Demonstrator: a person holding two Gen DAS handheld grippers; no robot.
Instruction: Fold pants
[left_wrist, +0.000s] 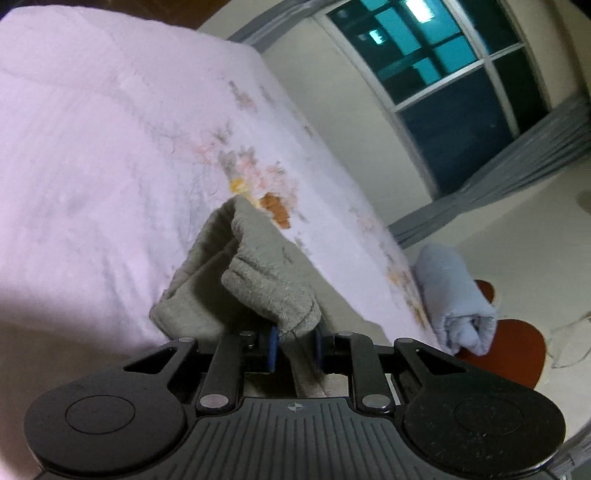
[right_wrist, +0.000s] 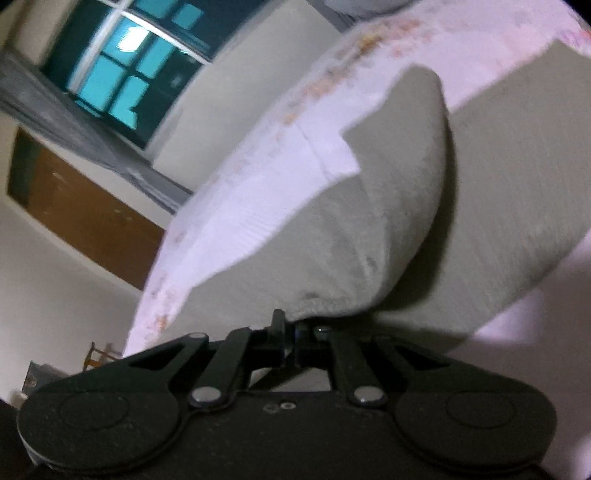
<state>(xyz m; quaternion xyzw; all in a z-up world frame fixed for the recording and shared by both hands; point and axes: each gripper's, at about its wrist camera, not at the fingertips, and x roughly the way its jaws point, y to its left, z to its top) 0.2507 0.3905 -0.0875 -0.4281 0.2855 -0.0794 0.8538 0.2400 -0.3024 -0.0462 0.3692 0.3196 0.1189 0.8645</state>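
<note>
Left wrist: left tongs clenched on grey pants | right tongs clenched on pants | bed

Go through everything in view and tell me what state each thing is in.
Left gripper: shut on the pants.
Right gripper: shut on the pants.
Pants: grey, pinched at two spots, partly lying on the bed.
Bed: covered with a pale sheet.
Blue cloth: rolled up.

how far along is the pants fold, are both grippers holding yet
Done: both have hold. The left gripper is shut on a bunched grey edge of the pants, the right gripper on another edge. In hand: fabric raised off the pink bedspread. Left: no finished fold visible yet.
</note>
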